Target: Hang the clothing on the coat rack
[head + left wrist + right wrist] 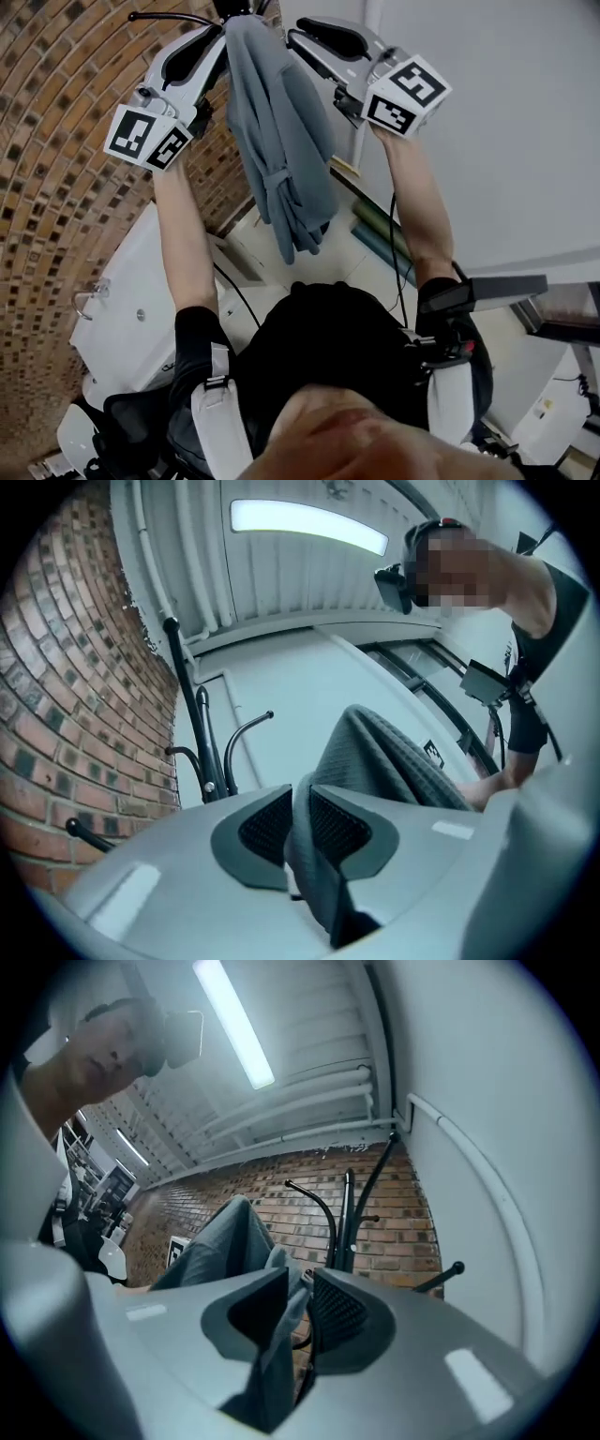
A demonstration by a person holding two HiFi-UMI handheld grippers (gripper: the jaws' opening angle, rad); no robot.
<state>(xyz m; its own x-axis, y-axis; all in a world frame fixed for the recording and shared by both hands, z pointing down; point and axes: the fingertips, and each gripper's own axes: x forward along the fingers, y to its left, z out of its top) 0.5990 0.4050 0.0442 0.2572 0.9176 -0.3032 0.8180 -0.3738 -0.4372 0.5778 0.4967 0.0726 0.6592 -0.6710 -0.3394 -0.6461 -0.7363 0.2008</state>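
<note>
A grey-blue garment (281, 141) hangs from its top edge between my two raised grippers, its belt dangling. My left gripper (220, 37) is shut on the left of that edge; in the left gripper view the fabric (375, 752) fills the gap between the left gripper's (298, 797) pads. My right gripper (295, 39) is shut on the right of the edge; in the right gripper view the cloth (225, 1237) runs down between the right gripper's (300, 1283) pads. The black coat rack (192, 714) stands just beyond the garment, with curved hooks (314, 1199) and one hook tip (169, 16) at the top.
A curved brick wall (56, 187) is on the left, behind the rack. A plain white wall (506, 169) is on the right. Below are a white cabinet (131, 319), rolled green mats (380, 230) on the floor and a dark shelf edge (487, 292).
</note>
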